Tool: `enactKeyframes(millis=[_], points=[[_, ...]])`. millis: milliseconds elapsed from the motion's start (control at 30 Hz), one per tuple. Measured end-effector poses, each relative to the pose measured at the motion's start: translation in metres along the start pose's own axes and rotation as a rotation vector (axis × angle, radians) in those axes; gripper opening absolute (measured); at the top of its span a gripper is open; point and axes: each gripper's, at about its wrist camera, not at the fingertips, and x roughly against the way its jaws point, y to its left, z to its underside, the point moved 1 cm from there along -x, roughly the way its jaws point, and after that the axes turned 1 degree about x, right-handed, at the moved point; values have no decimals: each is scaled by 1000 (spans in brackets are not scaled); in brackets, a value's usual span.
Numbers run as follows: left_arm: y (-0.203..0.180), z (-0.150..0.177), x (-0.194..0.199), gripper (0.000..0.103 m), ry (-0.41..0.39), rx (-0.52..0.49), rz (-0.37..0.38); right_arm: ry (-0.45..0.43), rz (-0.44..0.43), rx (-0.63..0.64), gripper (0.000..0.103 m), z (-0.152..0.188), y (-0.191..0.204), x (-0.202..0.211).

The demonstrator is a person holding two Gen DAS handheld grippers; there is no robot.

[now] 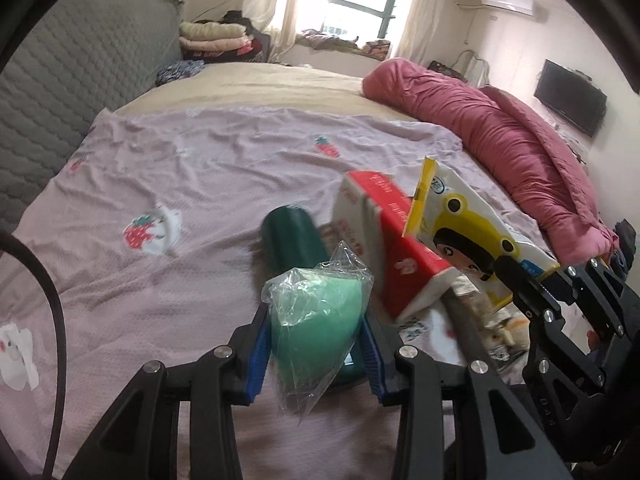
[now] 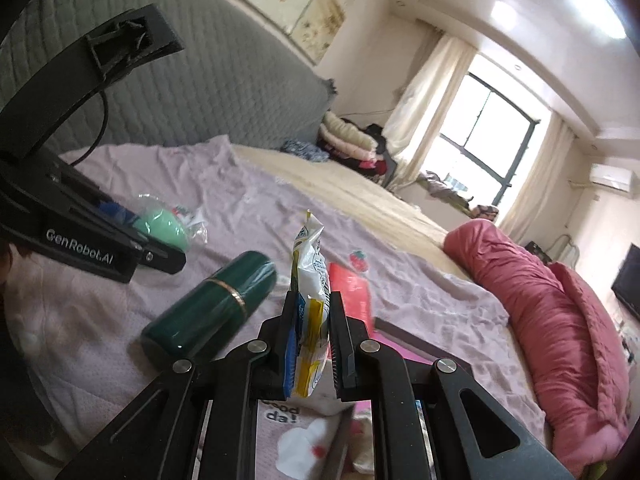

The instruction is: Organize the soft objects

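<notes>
My left gripper (image 1: 315, 314) is shut on a green sponge (image 1: 308, 344) wrapped in clear plastic, which its blue pads (image 1: 258, 356) pinch from both sides above the bed. The right wrist view shows the same sponge (image 2: 164, 224) in that gripper (image 2: 148, 234) at the left. My right gripper (image 2: 313, 304) is shut on a white and yellow tissue pack (image 2: 310, 256) with a cartoon print, also held up (image 1: 468, 232). Below them on the lilac sheet (image 1: 200, 160) lie a dark green bottle (image 2: 212, 304) on its side and a red and white pack (image 1: 396, 232).
A rolled pink duvet (image 1: 520, 152) runs along the bed's right side. A grey quilted headboard (image 1: 80, 80) bounds the left. Folded bedding (image 1: 216, 36) is stacked at the far corner by the window. A printed box or tray (image 2: 288, 412) sits under my right gripper.
</notes>
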Motion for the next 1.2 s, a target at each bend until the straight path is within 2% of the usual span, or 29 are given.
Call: enactKeyframes(millis=[167,300,467,633,767,900,1133,1200], points=[[-48,-5,-5,41,9,-50,56,1,80,-50,14,9,-28,19],[-101,-4,-21,41,37,-119,118,33,190,-93,14,24,-63,31],[-161,0,-52,41,88,-197,178,125,335,-143,14,56,-114,38],[-196,3,-91,41,153,-228,205,238,414,-157,14,93,-148,34],[-210,5,-114,41,182,-247,185,319,424,-133,14,117,-156,20],[-213,7,-131,41,207,-253,177,358,369,-102,14,129,-148,2],[-210,11,-144,42,235,-250,179,368,264,-45,16,129,-131,-14],[-210,12,-144,42,238,-247,186,366,220,-52,23,129,-128,-15]])
